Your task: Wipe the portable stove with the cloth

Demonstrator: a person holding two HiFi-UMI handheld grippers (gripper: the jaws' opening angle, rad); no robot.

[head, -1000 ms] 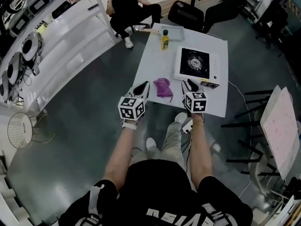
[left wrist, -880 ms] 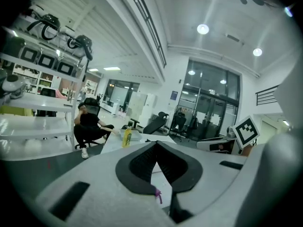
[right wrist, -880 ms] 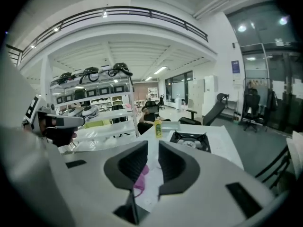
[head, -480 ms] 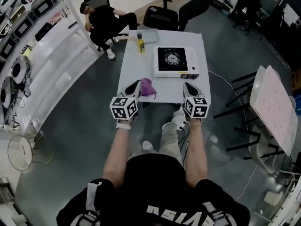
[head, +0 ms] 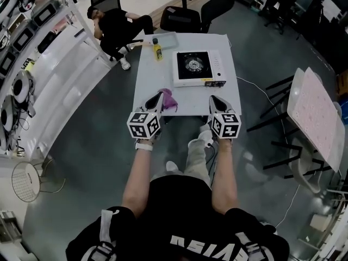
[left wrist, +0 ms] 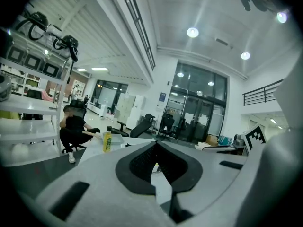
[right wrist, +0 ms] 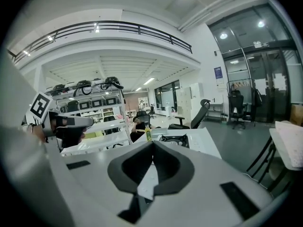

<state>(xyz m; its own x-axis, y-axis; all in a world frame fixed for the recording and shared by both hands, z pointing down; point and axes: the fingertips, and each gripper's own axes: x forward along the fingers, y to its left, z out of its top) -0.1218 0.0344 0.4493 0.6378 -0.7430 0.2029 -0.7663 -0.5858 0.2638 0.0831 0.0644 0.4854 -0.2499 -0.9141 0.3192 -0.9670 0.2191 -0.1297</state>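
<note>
The portable stove (head: 198, 68), white with a black burner top, sits on the far right part of the white table (head: 163, 75). It also shows ahead in the right gripper view as the stove (right wrist: 174, 139). A crumpled purple cloth (head: 169, 100) lies near the table's front edge. My left gripper (head: 157, 95) is just left of the cloth, its jaws shut (left wrist: 155, 144) with nothing between them. My right gripper (head: 213, 99) hovers at the front right edge, short of the stove. It is also shut and empty (right wrist: 152, 142).
A yellow bottle (head: 157, 49) and a shallow tray (head: 166, 38) stand at the table's far end. A person in black (head: 117, 25) sits at the far left corner. Office chairs (head: 182, 16) stand beyond. Shelving (head: 38, 64) runs along the left, and a tilted board (head: 315, 118) stands at the right.
Both grippers have drawn back from over the table to its near edge. The cloth and the stove have stayed where they were.
</note>
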